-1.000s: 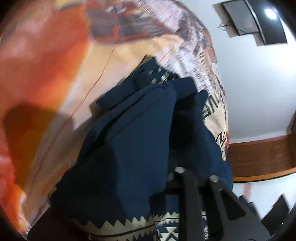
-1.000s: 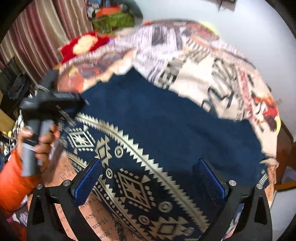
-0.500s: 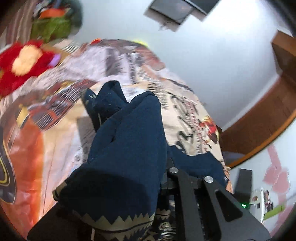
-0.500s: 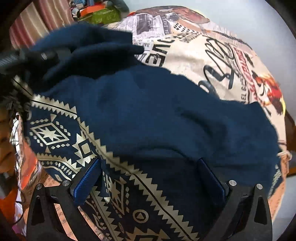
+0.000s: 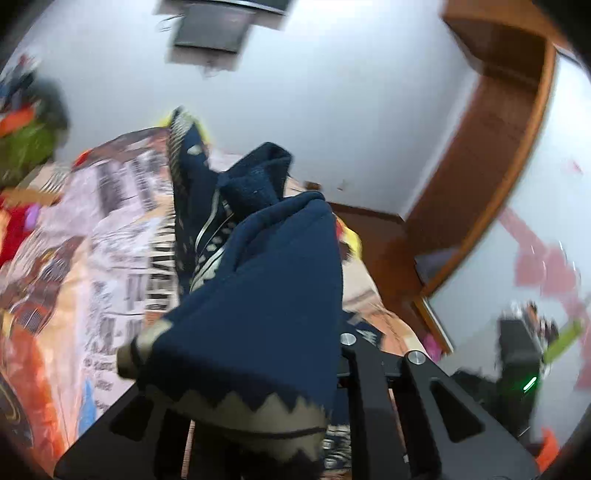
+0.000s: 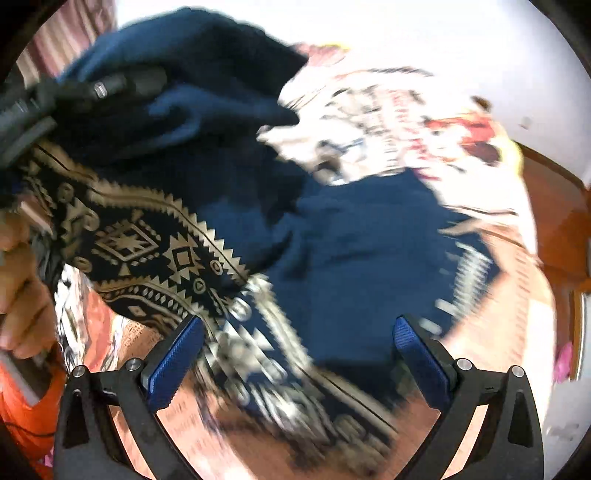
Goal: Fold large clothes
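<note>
A navy garment (image 5: pixel 280 280) with a cream zigzag border hangs bunched over my left gripper (image 5: pixel 332 354), which is shut on a fold of it, lifted above the printed bedspread (image 5: pixel 110 258). In the right wrist view the same garment (image 6: pixel 351 258) lies partly spread on the bedspread (image 6: pixel 388 122), its patterned band running diagonally. My right gripper (image 6: pixel 295 350) hovers open over it, blue pads (image 6: pixel 177 354) wide apart with nothing pressed between them. The left gripper (image 6: pixel 110 86) shows at the upper left with cloth heaped on it, and a person's hand (image 6: pixel 22 295) is below it.
A wooden door frame (image 5: pixel 498 184) stands right of the bed, with a dark box (image 5: pixel 210 29) mounted on the white wall. A red plush toy (image 5: pixel 11 229) and green items (image 5: pixel 26 144) lie at the bed's far left. Curtains (image 6: pixel 62 44) hang behind.
My left gripper rose and rolled, carrying the garment's edge up off the bed and over the rest. The right gripper slid across above the cloth and stayed open.
</note>
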`<state>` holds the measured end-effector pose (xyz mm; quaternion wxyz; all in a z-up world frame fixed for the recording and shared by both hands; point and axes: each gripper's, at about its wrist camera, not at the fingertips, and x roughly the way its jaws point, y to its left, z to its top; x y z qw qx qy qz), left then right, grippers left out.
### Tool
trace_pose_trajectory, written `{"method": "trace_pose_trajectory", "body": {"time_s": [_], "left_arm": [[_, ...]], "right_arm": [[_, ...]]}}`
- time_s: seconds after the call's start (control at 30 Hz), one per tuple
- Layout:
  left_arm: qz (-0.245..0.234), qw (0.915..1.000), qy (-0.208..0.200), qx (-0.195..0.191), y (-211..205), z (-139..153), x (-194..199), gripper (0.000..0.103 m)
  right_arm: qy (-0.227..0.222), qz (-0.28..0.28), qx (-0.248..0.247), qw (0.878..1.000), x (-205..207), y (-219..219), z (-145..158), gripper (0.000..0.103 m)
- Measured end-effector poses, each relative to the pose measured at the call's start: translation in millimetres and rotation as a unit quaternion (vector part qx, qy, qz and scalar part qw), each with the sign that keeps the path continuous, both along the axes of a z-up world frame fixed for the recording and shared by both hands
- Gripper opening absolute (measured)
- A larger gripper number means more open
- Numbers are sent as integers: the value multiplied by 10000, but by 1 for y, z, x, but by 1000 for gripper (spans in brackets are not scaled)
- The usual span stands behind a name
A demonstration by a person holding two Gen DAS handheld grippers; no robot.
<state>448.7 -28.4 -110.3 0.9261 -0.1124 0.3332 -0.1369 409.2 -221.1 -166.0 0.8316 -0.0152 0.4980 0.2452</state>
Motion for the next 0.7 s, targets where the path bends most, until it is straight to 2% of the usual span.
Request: {"method": "trace_pose_trajectory", "body": {"time_s": [0.1, 0.2, 0.33, 0.43, 0.5, 0.6, 0.7], "left_arm": [[-503, 9985, 163, 165, -37, -12, -4, 13], [-1049, 9925, 570, 267, -68, -36, -8, 13], [-1674, 9749, 1412, 392, -91, -83, -16, 13], [-1822, 9663, 1741, 519, -95, -110, -26, 12], [-1888, 9637, 1767, 660, -100, -111, -35, 12], [-1903, 9631, 1562, 1084, -107, -101, -48, 14], [-1913, 9618, 1541, 1209, -106, -93, -55, 26]], "right_arm": [[-201, -496, 32, 9986, -16, -45, 16, 103], [-390, -990, 43, 9943, -38, -94, 32, 103], [-525, -1392, 71, 9889, -53, -131, 46, 103], [-499, -1557, 197, 9864, -65, -146, 47, 103], [-483, -1570, 256, 9861, -67, -149, 46, 103], [-443, -1543, 368, 9863, -71, -147, 46, 103], [-460, -1470, 472, 9869, -71, -143, 45, 103]]}}
